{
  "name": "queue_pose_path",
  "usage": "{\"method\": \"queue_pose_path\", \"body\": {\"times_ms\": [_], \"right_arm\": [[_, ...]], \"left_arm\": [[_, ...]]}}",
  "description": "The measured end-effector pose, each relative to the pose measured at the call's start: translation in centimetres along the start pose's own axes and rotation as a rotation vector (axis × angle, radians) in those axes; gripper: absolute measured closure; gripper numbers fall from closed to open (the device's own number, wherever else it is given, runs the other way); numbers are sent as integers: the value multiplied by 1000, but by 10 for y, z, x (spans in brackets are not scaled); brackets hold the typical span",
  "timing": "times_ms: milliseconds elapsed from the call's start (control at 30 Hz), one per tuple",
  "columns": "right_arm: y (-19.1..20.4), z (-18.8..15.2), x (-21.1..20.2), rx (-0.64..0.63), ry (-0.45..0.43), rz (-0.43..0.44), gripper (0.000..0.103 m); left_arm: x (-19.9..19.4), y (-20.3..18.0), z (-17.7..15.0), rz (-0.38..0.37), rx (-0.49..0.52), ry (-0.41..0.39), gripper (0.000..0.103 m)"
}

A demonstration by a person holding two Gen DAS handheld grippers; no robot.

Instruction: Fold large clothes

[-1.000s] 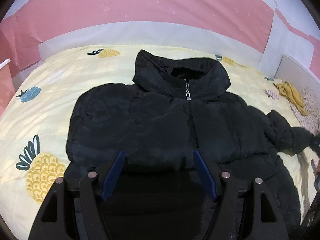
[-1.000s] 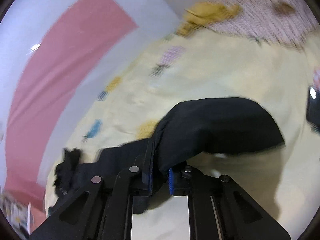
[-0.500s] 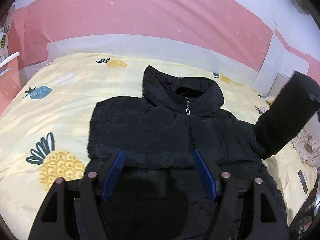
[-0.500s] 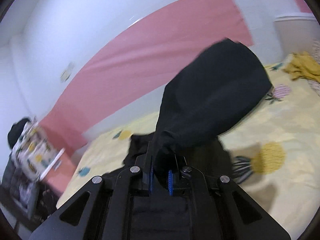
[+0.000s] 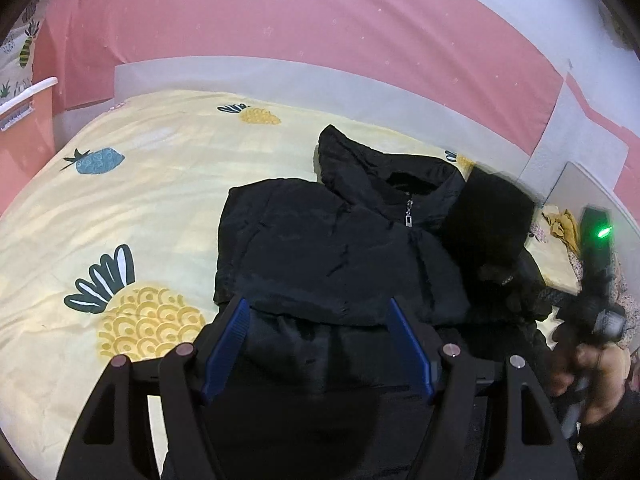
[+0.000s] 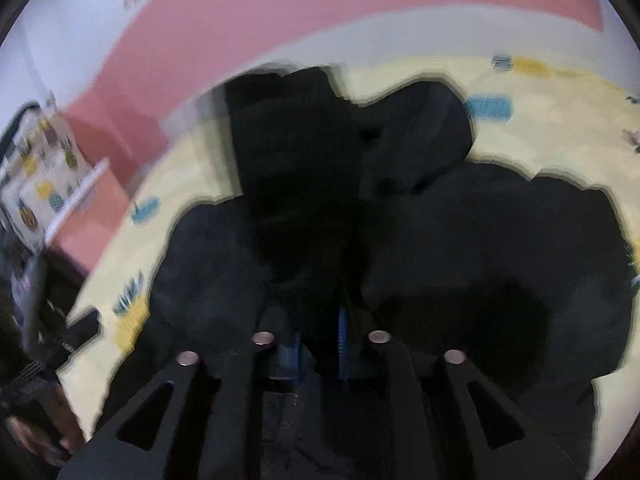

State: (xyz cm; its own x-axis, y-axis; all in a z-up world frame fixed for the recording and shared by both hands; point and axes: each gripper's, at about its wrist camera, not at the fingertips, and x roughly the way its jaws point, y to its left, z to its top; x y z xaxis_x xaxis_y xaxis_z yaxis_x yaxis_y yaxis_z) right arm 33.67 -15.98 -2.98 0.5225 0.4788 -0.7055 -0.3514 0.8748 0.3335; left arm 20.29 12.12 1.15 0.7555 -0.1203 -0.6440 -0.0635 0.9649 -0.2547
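Observation:
A black puffer jacket [image 5: 332, 256] lies front up on the yellow pineapple bedsheet [image 5: 132, 200], hood toward the wall, zipper pull near the collar. My left gripper [image 5: 316, 320] is open and empty above the jacket's lower hem. My right gripper [image 6: 320, 332] is shut on the jacket's right sleeve [image 6: 296, 184]. In the left wrist view that sleeve [image 5: 488, 220] is lifted and carried over the jacket's right chest. The right wrist view is blurred by motion.
A pink and white wall [image 5: 280, 40] borders the bed's far side. A yellow cloth [image 5: 564, 224] lies at the right edge of the bed. A pink cabinet [image 5: 24, 128] stands at the left. A hand holding the right gripper's handle [image 5: 592, 312] shows at the right.
My right gripper lifted the right sleeve off the bed and swung it left, over the jacket's body. My left gripper stayed open and backed away slightly.

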Motion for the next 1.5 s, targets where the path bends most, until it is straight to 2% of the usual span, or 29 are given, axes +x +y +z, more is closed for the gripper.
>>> {"method": "queue_pose_path", "body": {"times_ms": [33, 100, 200, 300, 467, 600, 700, 767, 833, 867, 900, 967, 1067, 1233, 1400, 1500], "right_arm": [[1, -3, 8, -9, 13, 0, 76], [4, -9, 11, -34, 7, 17, 62], [13, -7, 3, -60, -5, 46, 54], [15, -4, -19, -73, -42, 125, 52], [1, -3, -53, -90, -90, 153, 52], [-33, 1, -78, -74, -145, 52, 52], [-89, 2, -92, 30, -172, -73, 52], [-121, 2, -97, 95, -187, -154, 52], [-148, 1, -98, 154, -200, -205, 55], [-158, 0, -95, 175, -192, -225, 71], [-163, 2, -89, 183, -177, -238, 81], [-165, 4, -70, 171, -148, -251, 82], [-162, 2, -43, 122, -93, -262, 84], [-159, -6, -15, 44, -36, -306, 84], [-165, -2, -21, 43, -7, -298, 85], [-162, 7, -40, 46, -36, -305, 85]], "left_arm": [[0, 0, 0, -3, -1, -1, 30], [1, 1, 1, -9, -4, -1, 30], [1, -2, 4, -19, -4, -6, 30], [3, -9, 10, -46, -11, -2, 30], [15, -30, 20, -96, -10, 15, 27], [43, -51, 26, -117, 13, 71, 25], [69, -72, 26, -103, 62, 105, 26], [80, -86, 27, -90, 88, 92, 28], [81, -99, 28, -90, 135, 41, 40], [82, -106, 28, -67, 170, 19, 53], [89, -114, 27, -31, 210, 14, 66], [108, -118, 25, 21, 260, 41, 80], [140, -105, 16, 56, 257, 110, 83], [150, -100, 8, 82, 283, 104, 83], [147, -103, 11, 94, 279, 113, 84], [128, -102, 23, 66, 257, 108, 83]]}}
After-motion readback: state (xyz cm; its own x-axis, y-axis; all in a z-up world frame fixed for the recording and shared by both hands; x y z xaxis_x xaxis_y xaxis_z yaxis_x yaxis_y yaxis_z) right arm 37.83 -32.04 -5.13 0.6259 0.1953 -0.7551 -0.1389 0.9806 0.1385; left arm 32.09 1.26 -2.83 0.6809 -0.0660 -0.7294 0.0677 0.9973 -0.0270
